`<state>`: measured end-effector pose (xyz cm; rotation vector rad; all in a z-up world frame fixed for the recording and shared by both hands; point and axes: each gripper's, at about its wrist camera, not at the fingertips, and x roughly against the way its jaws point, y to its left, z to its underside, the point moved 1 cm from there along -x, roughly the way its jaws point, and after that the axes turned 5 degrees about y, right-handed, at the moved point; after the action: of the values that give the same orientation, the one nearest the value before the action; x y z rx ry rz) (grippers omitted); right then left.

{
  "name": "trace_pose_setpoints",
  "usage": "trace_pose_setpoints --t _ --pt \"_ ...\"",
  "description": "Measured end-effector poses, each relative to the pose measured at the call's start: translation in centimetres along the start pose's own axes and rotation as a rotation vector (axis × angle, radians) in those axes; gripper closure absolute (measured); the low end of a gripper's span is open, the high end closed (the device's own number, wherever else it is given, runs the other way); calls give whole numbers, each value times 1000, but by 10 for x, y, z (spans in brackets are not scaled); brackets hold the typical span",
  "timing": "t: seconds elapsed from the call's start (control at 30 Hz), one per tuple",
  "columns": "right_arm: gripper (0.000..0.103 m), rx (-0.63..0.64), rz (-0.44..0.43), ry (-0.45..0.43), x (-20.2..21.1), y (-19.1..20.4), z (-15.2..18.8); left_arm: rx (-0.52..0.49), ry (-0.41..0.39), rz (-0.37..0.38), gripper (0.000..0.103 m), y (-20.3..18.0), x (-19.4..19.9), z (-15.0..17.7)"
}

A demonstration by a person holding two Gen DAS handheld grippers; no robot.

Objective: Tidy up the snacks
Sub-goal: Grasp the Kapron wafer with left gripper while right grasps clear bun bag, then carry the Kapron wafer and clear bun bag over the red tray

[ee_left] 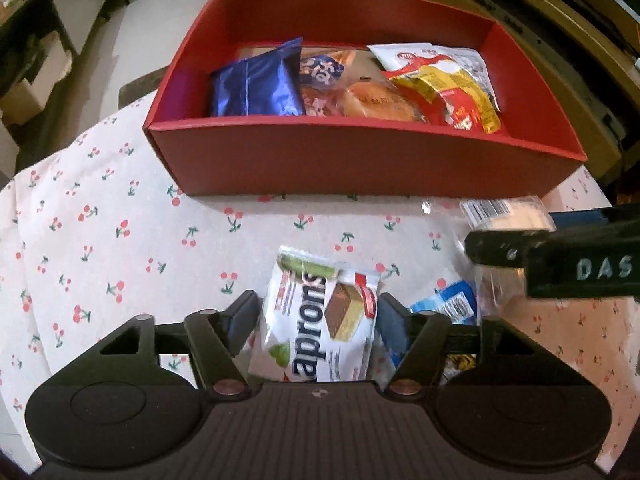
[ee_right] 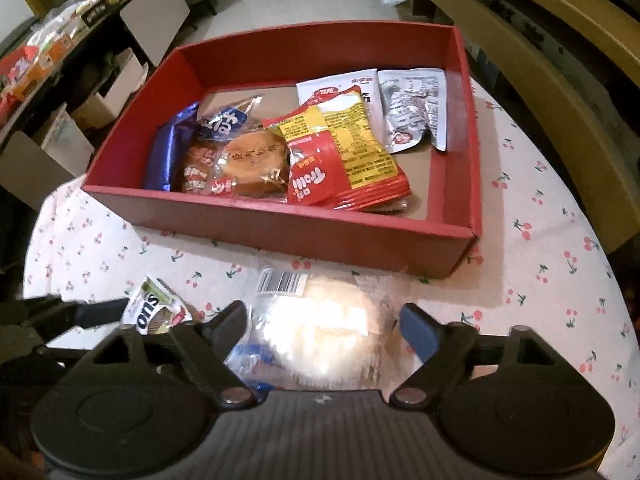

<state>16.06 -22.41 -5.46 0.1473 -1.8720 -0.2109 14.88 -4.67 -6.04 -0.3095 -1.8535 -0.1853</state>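
— Where do the snacks stand?

— Most lie in the red box [ee_left: 360,160] at the far side of the tabletop [ee_left: 100,220], which wears a cherry-print cloth; inside, a blue packet [ee_left: 258,86] at the left, a bun in clear wrap [ee_left: 376,100] mid-way, a red-and-yellow packet [ee_left: 452,96] to its right, a white sachet [ee_right: 416,108] near the right wall.

— And the left tongs [ee_left: 316,320]?

— Angled down over a white wafer packet [ee_left: 320,320] lying on the cloth in front of the box; the packet sits between the two fingers, which stand partway apart; whether the pads press on it, I cannot tell.

— The right tongs [ee_right: 324,320]?

— Spread wide, one finger on either side of a clear-wrapped pale pastry [ee_right: 320,320] with a barcode label; there's a gap by the right finger [ee_right: 420,328], so it isn't clamped; the pastry lies just in front of the box's near wall; a small blue-and-white packet [ee_left: 448,304] lies between the two loose snacks.
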Motion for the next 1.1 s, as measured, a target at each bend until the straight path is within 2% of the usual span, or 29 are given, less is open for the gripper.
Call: trace_pose_setpoints --t 0.1,0.17,0.23,0.37,0.53,0.8,1.1 --pt "2 -4 -4 20 -10 -2 0 -11 -5 -14 24 -4 -4 0" --pt "7 2 -9 8 -9 -2 1 -26 -6 -38 26 -8 -5 1" --pt "14 19 -13 -3 -6 0 3 -28 -13 -50 36 -10 -3 2" --pt "22 88 24 -26 4 10 13 -26 -3 -69 38 -13 1 6" --pt "24 126 62 -41 15 13 26 -12 -16 -67 38 -15 13 18" --pt "24 107 25 -103 48 11 47 33 -43 -31 38 -12 32 33" --pt "24 141 82 -55 39 20 70 6 -26 -39 38 -23 33 50"
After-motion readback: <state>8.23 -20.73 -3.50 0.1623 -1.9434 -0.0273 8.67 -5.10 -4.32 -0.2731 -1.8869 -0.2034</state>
